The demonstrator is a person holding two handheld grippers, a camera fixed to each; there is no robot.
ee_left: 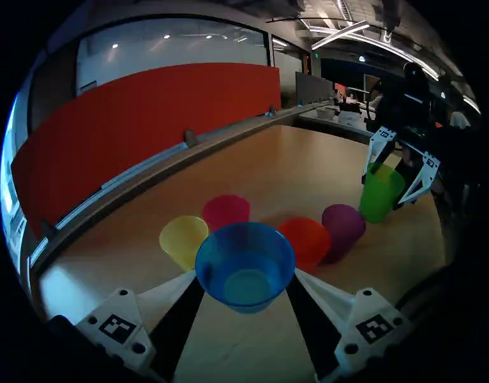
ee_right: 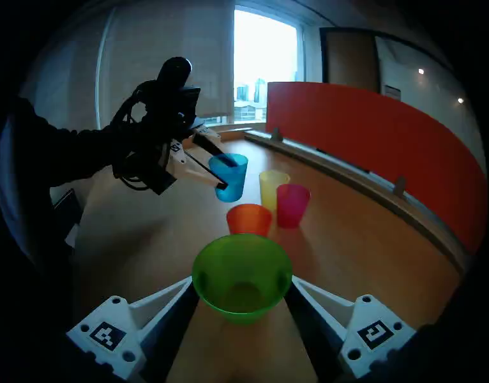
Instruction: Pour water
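My left gripper (ee_left: pixel 246 276) is shut on a blue cup (ee_left: pixel 246 262), held upright, with a paler patch at its bottom. Behind it on the wooden table stand a yellow cup (ee_left: pixel 183 239), a pink cup (ee_left: pixel 226 210), an orange cup (ee_left: pixel 305 241) and a purple cup (ee_left: pixel 342 226). My right gripper (ee_right: pixel 242 285) is shut on a green cup (ee_right: pixel 242 276), also upright. In the right gripper view the orange cup (ee_right: pixel 249 219), pink cup (ee_right: pixel 292 204) and yellow cup (ee_right: pixel 272 186) stand beyond it. Farther off the left gripper (ee_right: pixel 225 171) holds the blue cup (ee_right: pixel 229 177). The green cup (ee_left: pixel 380 191) sits in the right gripper (ee_left: pixel 383 190) at the far right of the left gripper view.
A red partition (ee_left: pixel 149 121) with a grey rail (ee_left: pixel 180 153) runs along the table's far side. A person's dark sleeve (ee_right: pixel 59 153) reaches in from the left. A bright window (ee_right: pixel 263 70) lies behind. Bare tabletop (ee_left: pixel 289 159) stretches beyond the cups.
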